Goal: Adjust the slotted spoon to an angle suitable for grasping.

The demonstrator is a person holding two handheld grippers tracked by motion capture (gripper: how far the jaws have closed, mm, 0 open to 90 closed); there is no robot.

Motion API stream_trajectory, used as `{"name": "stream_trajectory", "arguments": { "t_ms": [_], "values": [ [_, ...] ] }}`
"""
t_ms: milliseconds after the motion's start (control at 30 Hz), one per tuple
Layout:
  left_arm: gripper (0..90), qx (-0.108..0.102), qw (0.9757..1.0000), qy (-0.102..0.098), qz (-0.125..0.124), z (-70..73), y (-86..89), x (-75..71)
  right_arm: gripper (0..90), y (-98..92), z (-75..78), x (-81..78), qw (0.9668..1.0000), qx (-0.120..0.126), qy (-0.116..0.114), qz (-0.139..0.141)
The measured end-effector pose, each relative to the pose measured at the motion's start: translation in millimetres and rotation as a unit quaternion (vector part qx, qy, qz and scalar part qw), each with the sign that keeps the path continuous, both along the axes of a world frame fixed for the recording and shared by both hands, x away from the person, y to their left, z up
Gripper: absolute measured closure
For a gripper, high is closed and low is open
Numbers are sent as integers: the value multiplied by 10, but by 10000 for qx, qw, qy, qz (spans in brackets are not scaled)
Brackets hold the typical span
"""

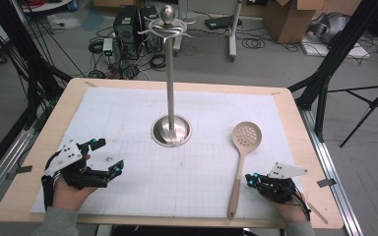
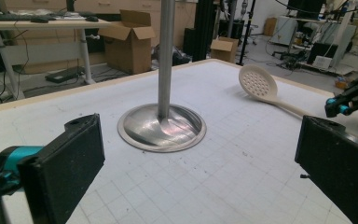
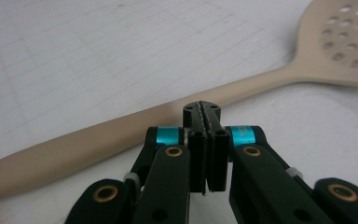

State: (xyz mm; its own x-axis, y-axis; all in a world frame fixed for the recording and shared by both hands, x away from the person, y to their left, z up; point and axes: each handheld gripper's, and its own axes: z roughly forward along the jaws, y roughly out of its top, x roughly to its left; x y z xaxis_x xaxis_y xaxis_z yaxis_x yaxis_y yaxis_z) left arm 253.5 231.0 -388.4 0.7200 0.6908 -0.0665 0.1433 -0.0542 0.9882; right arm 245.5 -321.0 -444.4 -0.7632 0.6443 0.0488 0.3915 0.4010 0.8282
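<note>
Your left gripper [image 1: 106, 157]: at the table's near left corner, jaws spread wide and empty, facing the stand.
Your right gripper [image 1: 250, 179]: near right, jaws pressed together on nothing, tips just beside the spoon's handle.
Beige slotted plastic spoon [image 1: 242, 152]: flat on the white gridded mat [image 1: 128, 123], perforated bowl away from you, handle toward the near edge.
Tall polished steel stand with round base [image 1: 171, 129]: upright mid-table, hooks at the top.
Wooden table [image 1: 295, 128]: mat covers most of it.
</note>
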Motion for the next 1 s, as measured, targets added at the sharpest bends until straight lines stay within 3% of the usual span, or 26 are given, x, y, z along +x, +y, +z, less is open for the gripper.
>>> {"name": "stream_trajectory", "arguments": {
  "t_ms": [133,400,733,1000],
  "values": [
    [17,-18,10000,-1,3,-4,1,-2,896,71,-7,-141,9998,-60,19,213],
    [18,-40,10000,-18,40,4,32,-23,895,179,-62,-254,9987,-217,115,444],
    [17,-13,10000,15,38,-9,21,-20,895,276,-49,-212,9984,-254,160,481],
    [17,-20,10000,-2,64,0,50,-41,895,531,-21,-83,9976,-350,191,571]
  ]
}}
